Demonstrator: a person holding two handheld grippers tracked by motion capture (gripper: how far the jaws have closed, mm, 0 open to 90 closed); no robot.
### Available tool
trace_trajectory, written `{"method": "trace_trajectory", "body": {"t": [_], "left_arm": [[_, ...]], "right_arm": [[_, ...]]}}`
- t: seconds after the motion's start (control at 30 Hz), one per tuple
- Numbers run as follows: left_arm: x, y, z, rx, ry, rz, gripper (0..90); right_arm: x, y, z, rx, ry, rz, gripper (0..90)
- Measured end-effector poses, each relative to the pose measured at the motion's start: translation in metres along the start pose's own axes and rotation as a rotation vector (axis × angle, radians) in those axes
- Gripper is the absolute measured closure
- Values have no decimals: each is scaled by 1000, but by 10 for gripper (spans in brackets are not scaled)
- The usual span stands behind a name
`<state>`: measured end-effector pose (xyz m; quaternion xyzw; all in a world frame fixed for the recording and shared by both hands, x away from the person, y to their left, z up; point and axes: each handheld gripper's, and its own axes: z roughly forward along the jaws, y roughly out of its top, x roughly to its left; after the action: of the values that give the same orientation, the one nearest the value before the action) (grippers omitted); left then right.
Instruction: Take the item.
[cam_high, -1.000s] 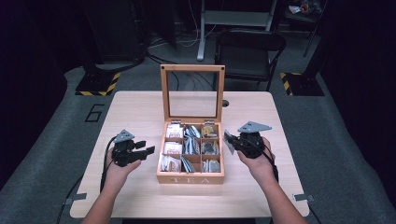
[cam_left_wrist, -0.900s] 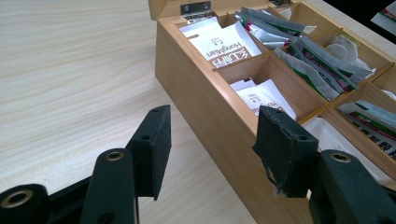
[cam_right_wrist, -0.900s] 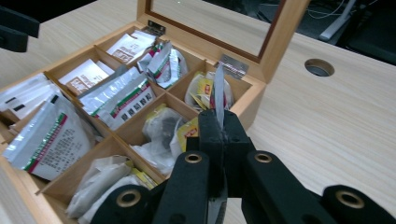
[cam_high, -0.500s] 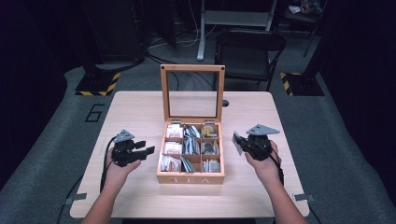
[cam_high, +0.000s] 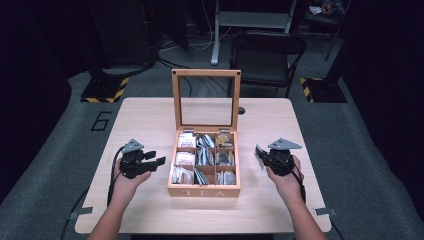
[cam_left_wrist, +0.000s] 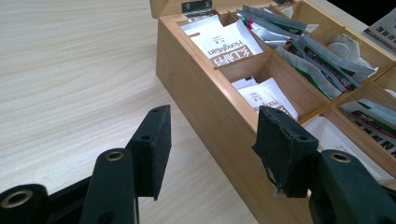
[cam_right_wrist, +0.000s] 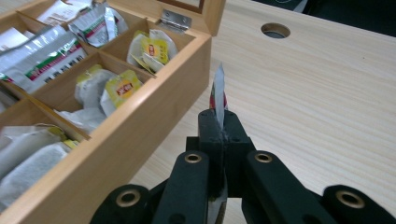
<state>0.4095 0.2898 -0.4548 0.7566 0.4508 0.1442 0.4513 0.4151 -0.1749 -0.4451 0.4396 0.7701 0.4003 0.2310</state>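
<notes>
R gripper (cam_right_wrist: 219, 135) pinching tea sachet (cam_right_wrist: 218, 93) edge-up, just right of box (cam_right_wrist: 154, 112).

1. The high view looks from above the person's side, forward and down. It is far enough to take in the whole worktop (cam_high: 150, 115), the floor around it and a chair (cam_high: 267, 50) behind.
2. The left gripper view sits low and very near, just above the worktop. It faces along the left gripper (cam_left_wrist: 212, 144) toward the left wall of the tea box (cam_left_wrist: 205, 102).
3. The right gripper view is also low and close. It faces along the right gripper (cam_right_wrist: 219, 140), past the right wall of the tea box, toward a round hole (cam_right_wrist: 275, 31) in the worktop.
4. All three views share the tea box and its compartments; the high view also shows the hole.
</notes>
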Motion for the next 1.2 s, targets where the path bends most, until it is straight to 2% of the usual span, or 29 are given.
{"method": "trace_trajectory", "body": {"t": [0.17, 0.53, 0.87, 1.0, 1.07, 1.2], "left_arm": [[0, 0, 1, -7, 3, 2, 456], [1, 0, 0, -5, 3, 4, 455], [1, -1, 0, -8, 6, -1, 456], [2, 0, -1, -5, 1, -4, 456], [2, 0, -1, -1, 0, 0, 456], [1, 0, -1, -3, 2, -1, 456]], "right_arm": [[-4, -6, 3, 9, -24, 3, 894], [-9, -18, 6, 32, -87, -21, 890], [-1, -27, 22, 82, -76, -67, 864], [-1, -28, 23, 81, -66, -64, 848], [0, -29, 25, 78, -54, -35, 829], [1, -30, 26, 83, -38, -31, 796]]}}
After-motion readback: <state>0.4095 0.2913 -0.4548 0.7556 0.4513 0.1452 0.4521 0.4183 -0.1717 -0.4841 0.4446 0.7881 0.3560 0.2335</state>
